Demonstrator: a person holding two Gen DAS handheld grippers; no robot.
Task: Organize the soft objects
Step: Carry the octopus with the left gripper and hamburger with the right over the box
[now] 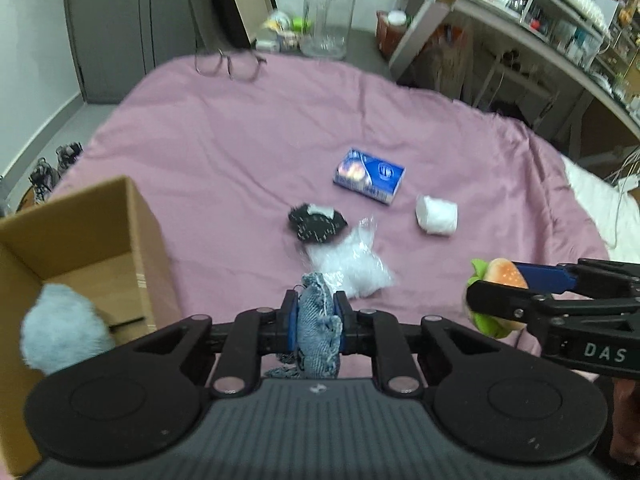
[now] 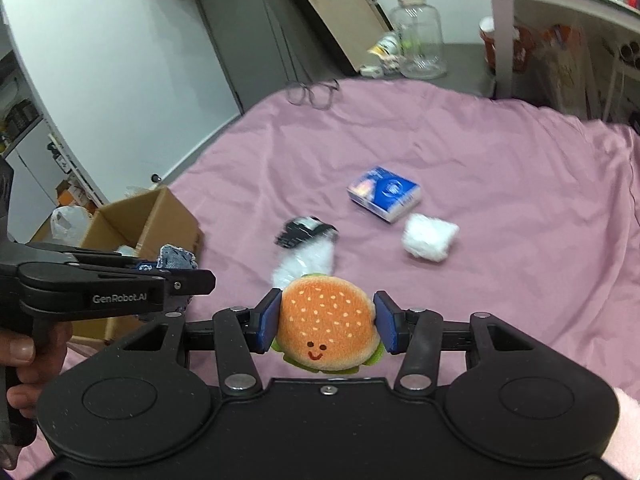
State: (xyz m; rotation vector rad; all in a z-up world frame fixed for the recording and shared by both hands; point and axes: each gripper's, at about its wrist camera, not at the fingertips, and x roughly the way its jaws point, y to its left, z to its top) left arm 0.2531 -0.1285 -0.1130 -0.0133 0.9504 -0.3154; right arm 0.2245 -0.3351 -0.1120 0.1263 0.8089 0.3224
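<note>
**Inspector:** Both tongs first, please. What did each one have?

**Operator:** On my left gripper [image 1: 316, 322] the blue pads were pressed tight onto a denim pouch [image 1: 318, 332], which bunched up between them with its frayed edge showing above the jaws. My right gripper [image 2: 327, 326] was pinching a plush burger [image 2: 328, 330] by its sides, bun top facing the camera, green felt edge below. Both were off the bedsheet [image 1: 224, 152].

**Inspector:** Where did the two stand relative to each other?

**Operator:** Side by side, apart, not touching. From the right wrist camera I saw a hand [image 2: 24, 364] around the left tool's grip.

**Inspector:** And the container?

**Operator:** A cardboard box [image 1: 100, 224] sat open on the left of the sheet, just beside my left gripper. A pale blue fluffy item [image 1: 60, 336] lay inside it.

**Inspector:** What lay on the sheet?

**Operator:** A black speckled bundle [image 1: 316, 224] touched a clear plastic bag of white filling [image 1: 352, 268]. A white wad [image 1: 436, 216] lay near a blue tissue pack [image 1: 370, 176]. Spectacles [image 1: 230, 64] rested at the far edge.
</note>
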